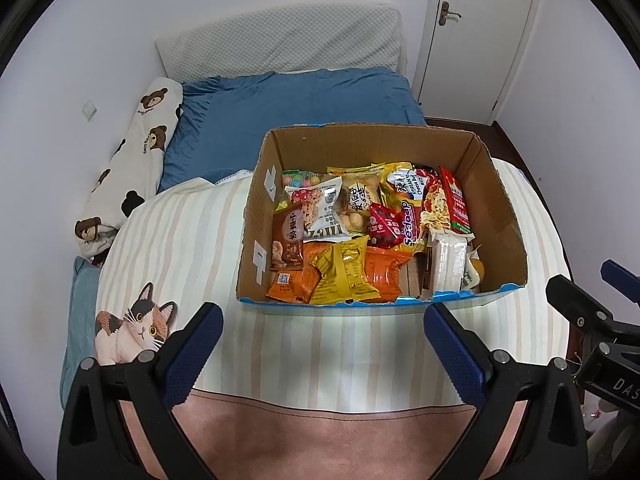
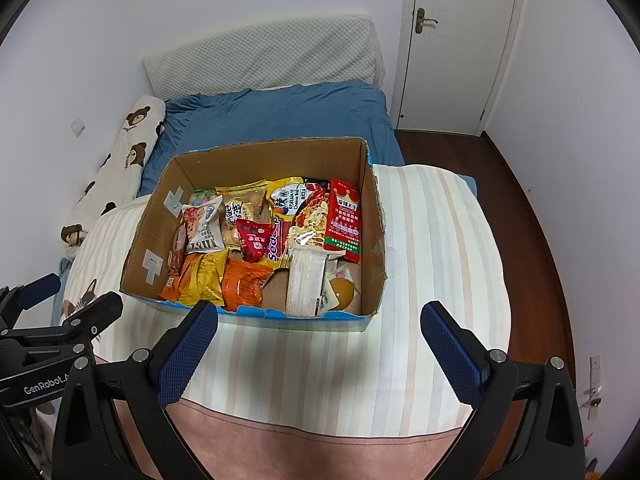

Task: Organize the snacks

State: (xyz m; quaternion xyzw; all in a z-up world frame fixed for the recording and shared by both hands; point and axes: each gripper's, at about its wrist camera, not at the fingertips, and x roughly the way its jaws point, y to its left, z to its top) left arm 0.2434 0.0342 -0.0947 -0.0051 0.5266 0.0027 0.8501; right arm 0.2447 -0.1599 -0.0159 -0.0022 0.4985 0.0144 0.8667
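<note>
Bed point(image 1: 320, 344): carries the box.
Box point(image 1: 496, 184): at 12 o'clock, packed with snacks point(image 1: 344, 268); none seen outside.
Progress: fits finished packing or sorting ahead.
Left hand-held gripper point(image 1: 324, 322): wide, empty.
Right hand-held gripper point(image 2: 320, 320): wide, empty.

Yellow noodle packet point(image 2: 289, 200): read "KOREAN Cheese Ball".
Same packet's blue band point(image 1: 410, 225): read "seacoop", middle letters uncertain.
White snack pouch point(image 1: 325, 216): carried large upside-down letters, not fully legible.
Left gripper body point(image 2: 38, 388): was marked "GenRobot.A", cut off by its edge.
Right gripper body point(image 1: 624, 386): was marked "DAS", truncated at the frame edge.
Red tall packet point(image 2: 343, 220): bore Chinese print, too small to read.
</note>
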